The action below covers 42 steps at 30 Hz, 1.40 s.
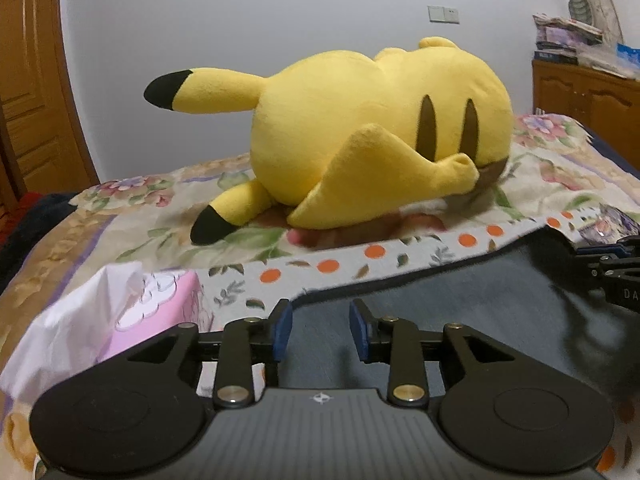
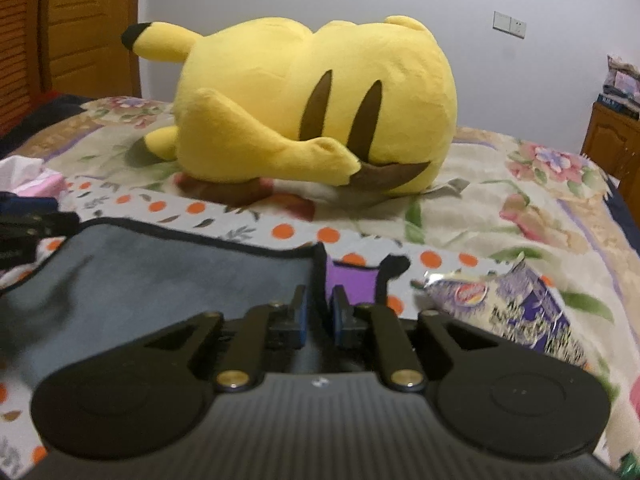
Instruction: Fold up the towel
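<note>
A grey-blue towel point(image 1: 460, 304) with a dark hem lies on the bed; its purple underside point(image 2: 352, 280) shows at the raised right corner. My left gripper point(image 1: 320, 330) is open over the towel's left part, nothing between its blue pads. My right gripper point(image 2: 318, 312) is shut on the towel's right edge point(image 2: 319, 276), which stands up between its pads. The right gripper also shows at the right edge of the left wrist view point(image 1: 612, 272). The left gripper shows at the left edge of the right wrist view point(image 2: 28, 224).
A big yellow plush toy point(image 1: 372, 132) lies on the flowered bedspread point(image 1: 560, 168) behind the towel. A pink tissue pack point(image 1: 132, 312) sits left of the towel, a purple snack bag point(image 2: 516, 304) right of it. Wooden door at left, cabinet point(image 1: 588, 92) at right.
</note>
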Tool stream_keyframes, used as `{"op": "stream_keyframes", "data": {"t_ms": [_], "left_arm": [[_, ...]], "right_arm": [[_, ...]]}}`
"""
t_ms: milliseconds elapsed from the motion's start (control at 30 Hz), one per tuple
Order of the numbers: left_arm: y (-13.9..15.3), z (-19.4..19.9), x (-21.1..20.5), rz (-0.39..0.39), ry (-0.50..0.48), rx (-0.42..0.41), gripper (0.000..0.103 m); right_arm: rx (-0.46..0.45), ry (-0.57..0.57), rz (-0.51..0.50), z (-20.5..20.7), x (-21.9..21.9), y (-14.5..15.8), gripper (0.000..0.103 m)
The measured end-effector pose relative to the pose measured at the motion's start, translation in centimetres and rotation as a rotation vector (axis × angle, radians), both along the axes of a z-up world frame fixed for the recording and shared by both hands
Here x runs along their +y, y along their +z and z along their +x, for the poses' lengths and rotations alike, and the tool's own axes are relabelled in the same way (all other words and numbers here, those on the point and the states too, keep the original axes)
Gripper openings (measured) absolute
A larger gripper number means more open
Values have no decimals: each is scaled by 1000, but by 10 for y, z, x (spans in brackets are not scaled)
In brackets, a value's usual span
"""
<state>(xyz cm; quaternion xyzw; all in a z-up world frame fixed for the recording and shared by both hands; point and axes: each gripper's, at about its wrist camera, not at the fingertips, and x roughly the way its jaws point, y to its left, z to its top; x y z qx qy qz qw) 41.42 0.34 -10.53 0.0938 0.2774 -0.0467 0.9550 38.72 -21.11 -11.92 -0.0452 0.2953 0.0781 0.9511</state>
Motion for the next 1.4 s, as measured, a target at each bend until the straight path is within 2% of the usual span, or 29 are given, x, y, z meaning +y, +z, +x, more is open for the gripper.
{"op": "stream_keyframes", "data": {"t_ms": [67,100,167,267,333,400,600,900,1033,1167,1233,1300,1400], "left_arm": [[-2,-8,0,-6,-8,16,38],[-3,-11,1,-9,-13,24,39],[-4,-19,2,-13,-19,36,41],[-5,-31,4,-18,-24,55,42],[-4,-40,5,-19,-27,60,48],[-3,-48,5,-16,-30,65,53],[0,-70,1,-3,-49,86,59],[16,-104,-2,-9,-61,86,71],[24,-120,-1,-10,-55,84,81],[33,-135,-1,-12,-51,76,84],[37,-143,-1,-13,-53,73,88],[41,-151,-2,-8,-58,68,90],[47,-162,-3,-4,-67,62,94]], "right_arm": [[10,3,21,-9,-1,0,17],[16,5,31,-14,-2,0,27],[17,11,37,-24,-2,-1,37],[25,13,29,-37,-3,-1,37],[33,8,38,-43,-5,0,38],[32,5,40,-50,-5,2,43],[28,5,52,-70,-5,9,51],[25,4,61,-106,-8,25,58],[24,0,66,-122,-11,33,62],[15,-8,72,-137,-14,42,73],[11,-12,68,-144,-15,47,76],[4,-17,67,-151,-16,51,86],[-7,-21,65,-161,-17,58,91]]}}
